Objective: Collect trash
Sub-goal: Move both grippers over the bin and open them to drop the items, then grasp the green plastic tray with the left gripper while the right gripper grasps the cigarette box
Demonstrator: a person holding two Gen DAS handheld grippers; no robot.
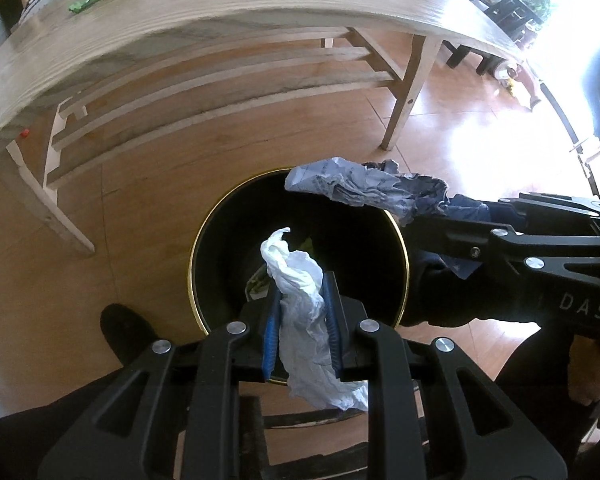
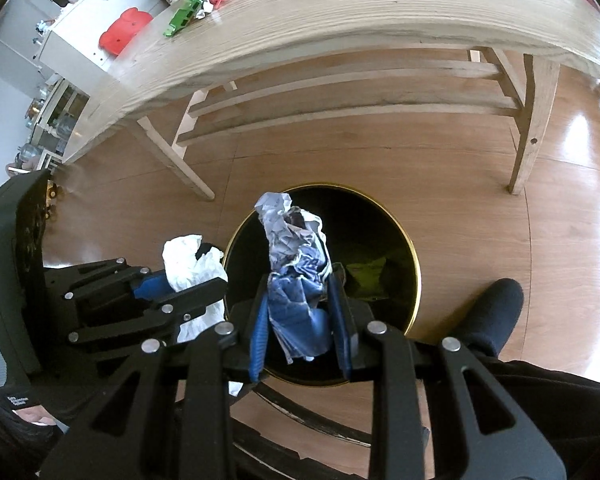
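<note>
Left wrist view: my left gripper (image 1: 302, 320) has its jaws closed on a white crumpled tissue (image 1: 300, 280), held directly above the mouth of the black bin (image 1: 204, 240). That bin, with its gold rim, stands on the floor just in front of the worktop (image 1: 220, 12), and I take it as my landmark. My right gripper (image 1: 460, 216) reaches in from the bin's right side, jaws pinched on a wad of blue-and-white paper (image 1: 360, 188) whose free end juts over the bin's far right rim.

Right wrist view: the paper wad (image 2: 296, 248) hangs over the bin (image 2: 404, 240) opening; something greenish already lies inside, too dark to name. The tissue (image 2: 192, 260) sits at the bin's left rim from this angle, so I cannot say how squarely it is over the hole.

Risks, as I judge them:
- Tissue is light and trails below my left jaws; on release it may cling to a pad or drift outside the rim onto the floor.
- Long wad could catch on the rim and tip outward if dropped while part of it overhangs the rim.
- Both grippers crowd the same opening; they could knock together.
- My shoe (image 1: 126, 332) rests near the bin's near-left side; a nudge could shift the bin.

More scraps (image 2: 208, 2) remain on the worktop, well beyond the bin.
</note>
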